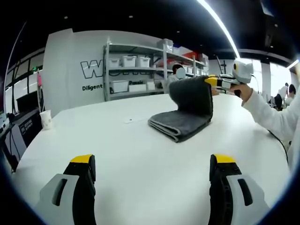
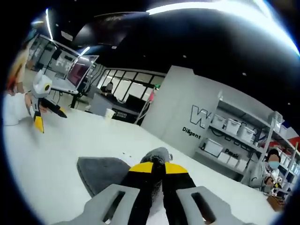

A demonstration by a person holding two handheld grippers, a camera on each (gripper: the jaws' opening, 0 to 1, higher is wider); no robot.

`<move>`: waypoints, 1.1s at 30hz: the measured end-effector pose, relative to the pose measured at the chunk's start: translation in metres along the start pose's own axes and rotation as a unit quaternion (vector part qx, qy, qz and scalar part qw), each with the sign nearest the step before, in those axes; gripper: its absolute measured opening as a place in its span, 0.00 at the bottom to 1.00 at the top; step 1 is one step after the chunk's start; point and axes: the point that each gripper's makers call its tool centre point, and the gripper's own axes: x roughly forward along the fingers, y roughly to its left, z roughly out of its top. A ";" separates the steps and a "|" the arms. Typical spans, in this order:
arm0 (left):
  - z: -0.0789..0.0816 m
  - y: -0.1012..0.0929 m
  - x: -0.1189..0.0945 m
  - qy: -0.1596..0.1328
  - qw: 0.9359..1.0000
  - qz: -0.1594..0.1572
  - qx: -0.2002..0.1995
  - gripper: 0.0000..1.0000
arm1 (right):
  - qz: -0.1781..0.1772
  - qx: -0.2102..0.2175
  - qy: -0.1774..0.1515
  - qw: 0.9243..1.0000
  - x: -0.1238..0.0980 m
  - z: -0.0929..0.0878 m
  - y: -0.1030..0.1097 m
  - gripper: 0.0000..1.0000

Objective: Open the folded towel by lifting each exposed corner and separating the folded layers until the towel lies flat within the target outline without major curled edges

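1. From my left gripper view, the thick dark grey terry towel (image 1: pixel 186 112) sits on the smooth white tabletop (image 1: pixel 140 154), toward the far right of it. Its lower layers lie folded flat, with rounded stacked fold edges facing me, while the top layer is pulled upright into a curved flap.
2. My right gripper view gives me the same towel (image 2: pixel 101 172) from above and close: a flat grey wedge spread on the table to the left of my jaws, and a soft bunched tuft of the lifted edge poking up just above the jaw tips.
3. The right gripper (image 2: pixel 158 167), grey-bodied with yellow-and-black tips, has its jaws pressed together on that lifted towel edge. In the left gripper view I see it (image 1: pixel 212 82) from the side at the flap's top right corner, held by a hand in a white sleeve (image 1: pixel 267 115).
4. The left gripper (image 1: pixel 154 161) hovers over bare table well short of the towel, jaws spread wide and holding nothing. The right gripper view shows it (image 2: pixel 39 115) far off to the left, above the table.
5. A white paper cup (image 1: pixel 46 119) stands near the table's left edge in the left gripper view.
6. Behind the table I see grey metal shelving with white plastic bins (image 1: pixel 136 65) against a pale wall with dark lettering (image 1: pixel 93 75).
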 end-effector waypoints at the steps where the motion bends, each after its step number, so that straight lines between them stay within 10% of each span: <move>1: -0.001 0.000 0.000 0.001 1.000 0.001 0.000 1.00 | -0.003 0.002 0.001 1.000 -0.001 -0.001 -0.003 0.00; 33: -0.005 0.001 0.000 0.007 1.000 0.005 -0.004 1.00 | -0.087 0.082 0.100 0.988 -0.022 -0.083 -0.088 0.00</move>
